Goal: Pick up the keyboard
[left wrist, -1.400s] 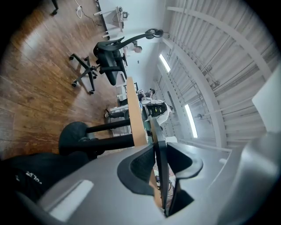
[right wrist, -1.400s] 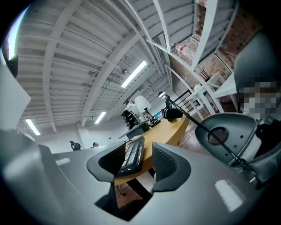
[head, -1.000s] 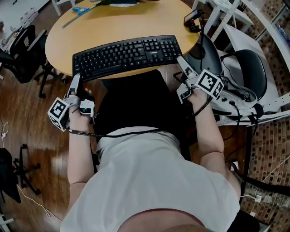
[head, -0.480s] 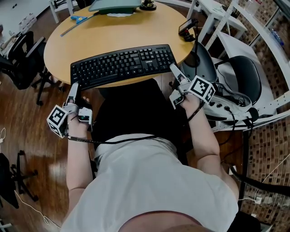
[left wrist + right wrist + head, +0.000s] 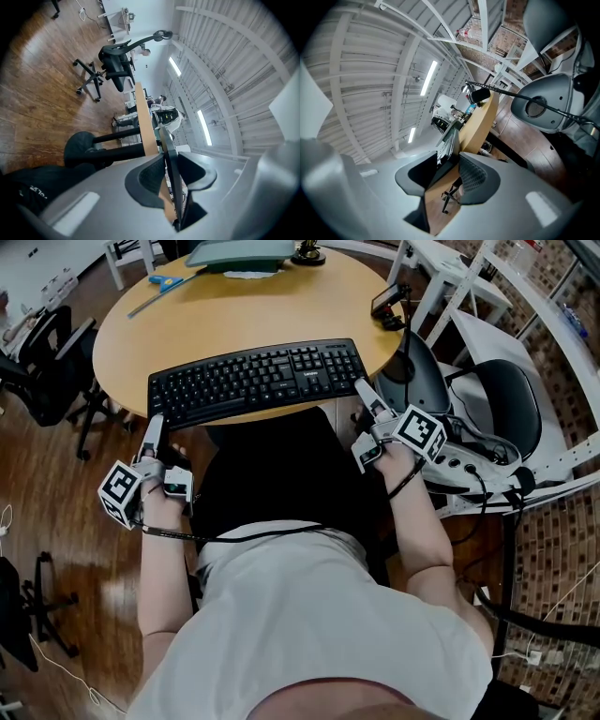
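Observation:
A black keyboard (image 5: 258, 381) lies along the near edge of the round wooden table (image 5: 244, 315), with its front corners past the rim. My left gripper (image 5: 155, 423) points level at the left front corner. In the left gripper view the keyboard's thin edge (image 5: 165, 140) runs between the pads, and the left gripper (image 5: 171, 159) is shut on it. My right gripper (image 5: 361, 388) is at the right front corner. Its jaws are closing, with the keyboard end (image 5: 451, 136) between them; the right gripper (image 5: 449, 154) still shows a gap at the ribbed pad.
Blue-handled scissors (image 5: 167, 280) and a monitor base (image 5: 239, 251) sit at the table's far side, and a small black device (image 5: 392, 298) at its right rim. A grey chair (image 5: 427, 357) stands close on the right and black chairs (image 5: 42, 352) on the left. The person's lap is under the table edge.
The head view has shifted a little. The right gripper has drawn in to the keyboard's right front corner. The left gripper stays at the left corner.

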`<state>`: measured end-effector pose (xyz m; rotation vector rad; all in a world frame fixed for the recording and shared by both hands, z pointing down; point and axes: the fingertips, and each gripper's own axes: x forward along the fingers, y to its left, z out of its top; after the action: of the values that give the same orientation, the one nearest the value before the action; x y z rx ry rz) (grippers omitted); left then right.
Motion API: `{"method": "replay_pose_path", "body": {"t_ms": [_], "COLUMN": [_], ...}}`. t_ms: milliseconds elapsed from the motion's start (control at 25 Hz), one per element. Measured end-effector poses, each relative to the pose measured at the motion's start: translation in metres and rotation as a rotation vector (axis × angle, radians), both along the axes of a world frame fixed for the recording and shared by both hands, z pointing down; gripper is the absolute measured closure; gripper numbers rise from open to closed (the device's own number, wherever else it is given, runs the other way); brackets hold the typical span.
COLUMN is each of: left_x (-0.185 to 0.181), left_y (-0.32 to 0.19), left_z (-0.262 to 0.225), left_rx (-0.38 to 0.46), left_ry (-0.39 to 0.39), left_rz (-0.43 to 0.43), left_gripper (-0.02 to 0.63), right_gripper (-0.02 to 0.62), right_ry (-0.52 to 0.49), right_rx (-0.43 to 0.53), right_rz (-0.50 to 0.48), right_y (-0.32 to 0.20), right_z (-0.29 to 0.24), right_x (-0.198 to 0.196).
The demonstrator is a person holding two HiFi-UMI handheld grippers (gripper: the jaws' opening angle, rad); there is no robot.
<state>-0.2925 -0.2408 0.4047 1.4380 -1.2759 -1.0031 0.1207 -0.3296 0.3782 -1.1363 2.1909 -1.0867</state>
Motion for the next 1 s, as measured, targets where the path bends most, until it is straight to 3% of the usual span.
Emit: {"method": "replay_pose_path", "body": {"t_ms": [320, 440, 1000], "left_x": [-0.001, 0.0, -0.003], "left_y": [0.002, -0.001, 0.002], "left_z": [-0.006, -0.012, -0.081], "left_rx": [-0.007, 0.031, 0.142], "left_ry": [-0.038, -0.032, -0.078], "left_rz": [-0.01, -0.011, -0.049], "left_gripper": [0.258, 0.258, 0.256], "right_gripper": [0.453, 0.453, 0.453], "right_ry": [-0.011, -0.014, -0.064], "right_rx": [0.002, 0.02, 0.206], "right_rz": [0.014, 0.013, 0.015], "right_y": [0.0, 0.0, 0.001], "right_z": [-0.006, -0.013, -0.098], "right_x": [0.0, 0.001, -0.001]}}
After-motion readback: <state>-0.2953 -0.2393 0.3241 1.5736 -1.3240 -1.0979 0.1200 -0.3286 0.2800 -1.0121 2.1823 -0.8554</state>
